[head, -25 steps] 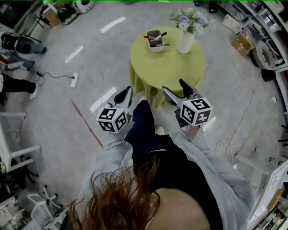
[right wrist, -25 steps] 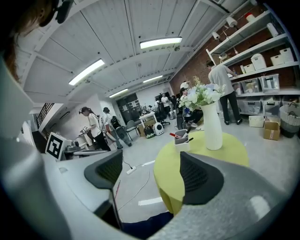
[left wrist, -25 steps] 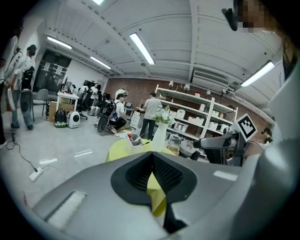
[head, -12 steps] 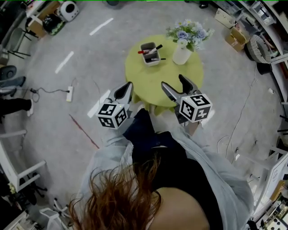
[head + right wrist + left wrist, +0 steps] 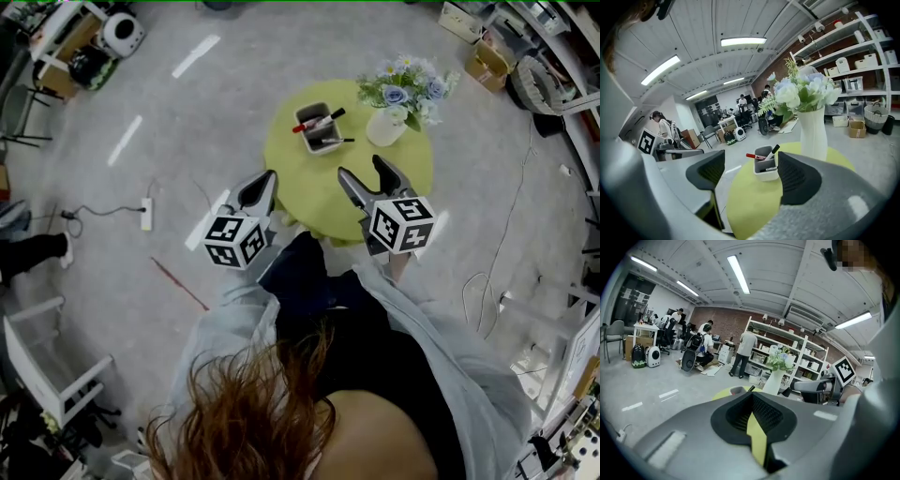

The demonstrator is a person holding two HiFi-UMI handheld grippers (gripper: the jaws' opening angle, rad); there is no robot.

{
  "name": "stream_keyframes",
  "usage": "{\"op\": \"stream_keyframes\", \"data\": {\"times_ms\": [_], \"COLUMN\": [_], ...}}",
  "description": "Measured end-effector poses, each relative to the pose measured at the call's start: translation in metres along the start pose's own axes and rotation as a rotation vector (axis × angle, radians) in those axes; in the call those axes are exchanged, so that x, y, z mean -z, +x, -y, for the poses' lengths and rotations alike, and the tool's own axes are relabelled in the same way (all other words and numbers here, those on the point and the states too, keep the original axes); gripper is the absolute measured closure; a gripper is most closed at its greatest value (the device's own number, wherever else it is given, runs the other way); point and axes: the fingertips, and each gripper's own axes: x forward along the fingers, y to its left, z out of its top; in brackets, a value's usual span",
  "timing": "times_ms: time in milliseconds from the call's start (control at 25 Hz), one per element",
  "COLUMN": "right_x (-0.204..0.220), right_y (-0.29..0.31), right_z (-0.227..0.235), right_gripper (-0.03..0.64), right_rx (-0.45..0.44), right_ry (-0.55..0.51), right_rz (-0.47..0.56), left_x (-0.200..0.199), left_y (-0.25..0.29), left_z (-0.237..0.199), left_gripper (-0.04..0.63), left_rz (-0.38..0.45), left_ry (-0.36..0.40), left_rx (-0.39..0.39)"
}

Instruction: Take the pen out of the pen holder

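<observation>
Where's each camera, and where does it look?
Head view: on the person's head, looking down at the green table; hair, sleeves, left tool, right tool show.
Left gripper view: on the left tool, along its shut jaws toward shelves.
Right gripper view: on the right tool, jaws closing, empty, facing the pen holder.
Head and right share pen holder, vase.

The near tabletop (image 5: 314,183) lies bare, an open approach to the pen holder (image 5: 315,129). The flower vase (image 5: 385,127) (just right of it) crowds that side; its left seems free.
</observation>
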Motion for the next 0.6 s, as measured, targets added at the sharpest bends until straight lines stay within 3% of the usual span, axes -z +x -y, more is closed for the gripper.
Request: {"op": "stream_keyframes", "data": {"times_ms": [360,600], "right_x": [0.024,0.023], "right_y": [0.04,0.075], "right_z": [0.028,0.04], "right_gripper": [0.282,0.284], "right_rx": [0.151,0.17], "right_ry": [-0.008,0.121], "right_rz": [0.021,0.013], "left_x": [0.004,0.009], "left_y": [0.015,0.023], "left_z": [-0.026,-0.045], "left_gripper": [0.578,0.578], "left_rz": [-0.029,-0.058], "left_ry": [-0.007,-0.032], "left_rx": [0.025,0.027]}}
